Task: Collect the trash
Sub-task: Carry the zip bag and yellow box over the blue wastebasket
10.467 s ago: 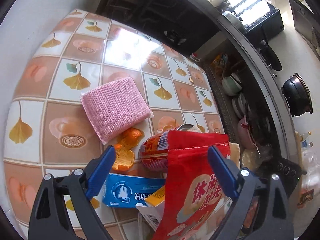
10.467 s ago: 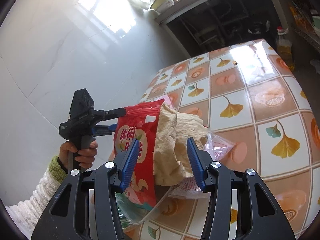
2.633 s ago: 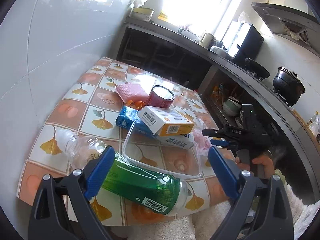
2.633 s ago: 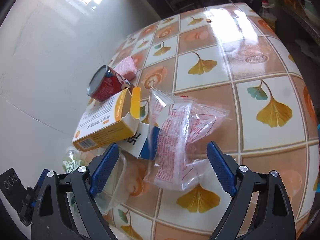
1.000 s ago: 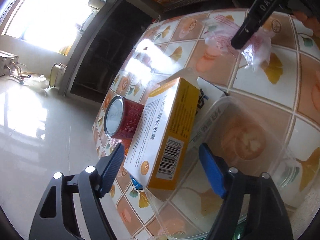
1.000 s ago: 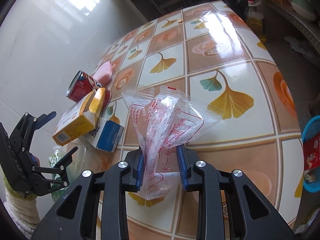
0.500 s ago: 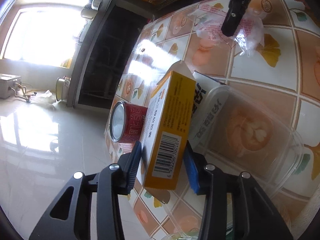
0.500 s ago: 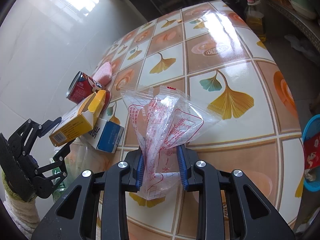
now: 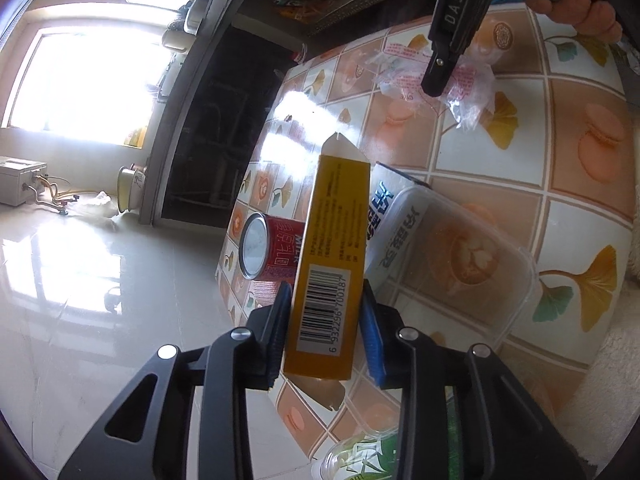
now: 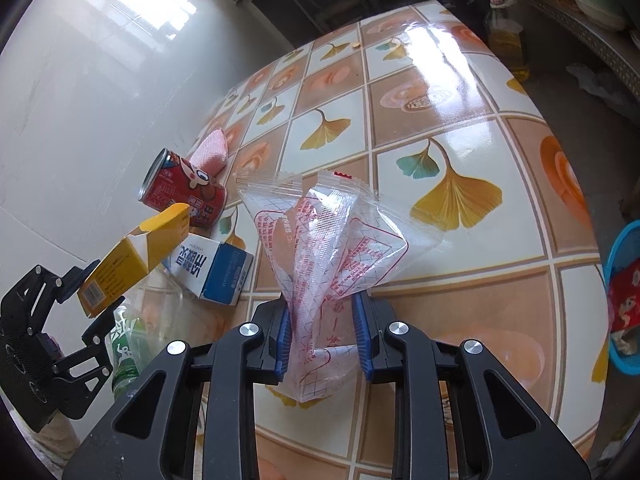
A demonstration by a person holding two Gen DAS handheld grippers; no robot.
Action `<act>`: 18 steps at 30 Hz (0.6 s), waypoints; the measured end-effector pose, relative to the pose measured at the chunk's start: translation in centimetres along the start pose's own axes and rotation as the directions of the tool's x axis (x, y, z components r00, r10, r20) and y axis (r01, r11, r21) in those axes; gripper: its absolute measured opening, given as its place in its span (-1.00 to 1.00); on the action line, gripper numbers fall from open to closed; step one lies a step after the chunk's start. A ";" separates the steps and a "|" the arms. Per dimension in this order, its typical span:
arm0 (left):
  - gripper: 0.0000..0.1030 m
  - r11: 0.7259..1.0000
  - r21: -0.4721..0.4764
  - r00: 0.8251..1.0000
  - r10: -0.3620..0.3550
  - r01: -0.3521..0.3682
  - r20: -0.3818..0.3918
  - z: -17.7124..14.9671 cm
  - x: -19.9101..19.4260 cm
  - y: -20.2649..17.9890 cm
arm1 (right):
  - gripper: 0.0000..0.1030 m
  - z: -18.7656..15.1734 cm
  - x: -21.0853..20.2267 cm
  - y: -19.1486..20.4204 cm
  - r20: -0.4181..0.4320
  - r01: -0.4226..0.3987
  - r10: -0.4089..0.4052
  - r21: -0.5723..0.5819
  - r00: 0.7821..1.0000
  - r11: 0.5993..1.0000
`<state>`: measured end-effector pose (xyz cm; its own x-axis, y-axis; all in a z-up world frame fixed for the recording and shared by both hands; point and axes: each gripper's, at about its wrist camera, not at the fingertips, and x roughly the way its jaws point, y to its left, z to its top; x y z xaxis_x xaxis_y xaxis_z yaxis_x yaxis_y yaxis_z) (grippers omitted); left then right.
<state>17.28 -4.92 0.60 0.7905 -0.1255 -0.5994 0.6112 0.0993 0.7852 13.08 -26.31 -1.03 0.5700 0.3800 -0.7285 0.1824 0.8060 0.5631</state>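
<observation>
Left gripper [image 9: 325,334]: jaws closing on the yellow carton [image 9: 329,266], blue pads against both of its long sides at the barcode end; the carton is lifted clear of the table, far flap open.
Right gripper [image 10: 322,334]: clenched on the clear plastic wrapper [image 10: 332,236], which is pinched low between the blue pads and fans upward above the table.
Green bottle [image 10: 126,344]: lies at the near table edge, below the left gripper, partly hidden.
Clear plastic container [image 9: 464,264]: rests on the table just beside the held carton, on its right in the left wrist view.
Blue-and-white box [image 10: 214,268]: lies on the table touching the container's far end, under the raised carton.
Red can [image 10: 182,190]: on its side behind the box, open end toward the wall.
Pink sponge [image 10: 212,150]: just behind the can, touching it.
Table [image 10: 436,92]: tiled cloth with ginkgo-leaf pattern, far half bare and glossy.
Blue basket [image 10: 622,300]: off the table's right edge, on the floor, with red packaging inside.
Person's hand [image 9: 576,4]: grips the right gripper's handle, seen from the left wrist.
</observation>
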 end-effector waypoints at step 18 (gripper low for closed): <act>-0.39 0.912 -0.392 0.978 -0.041 0.120 0.203 0.5 -8.3 5.4 | -0.54 -1.7 -7.2 -1.0 0.146 -0.073 0.065 0.046 0.987 0.996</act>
<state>14.03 -3.80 9.89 0.7403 -0.3272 -0.5873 0.6674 0.4623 0.5838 7.44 -29.08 2.99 0.6913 0.3618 -0.6255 0.1774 0.7542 0.6322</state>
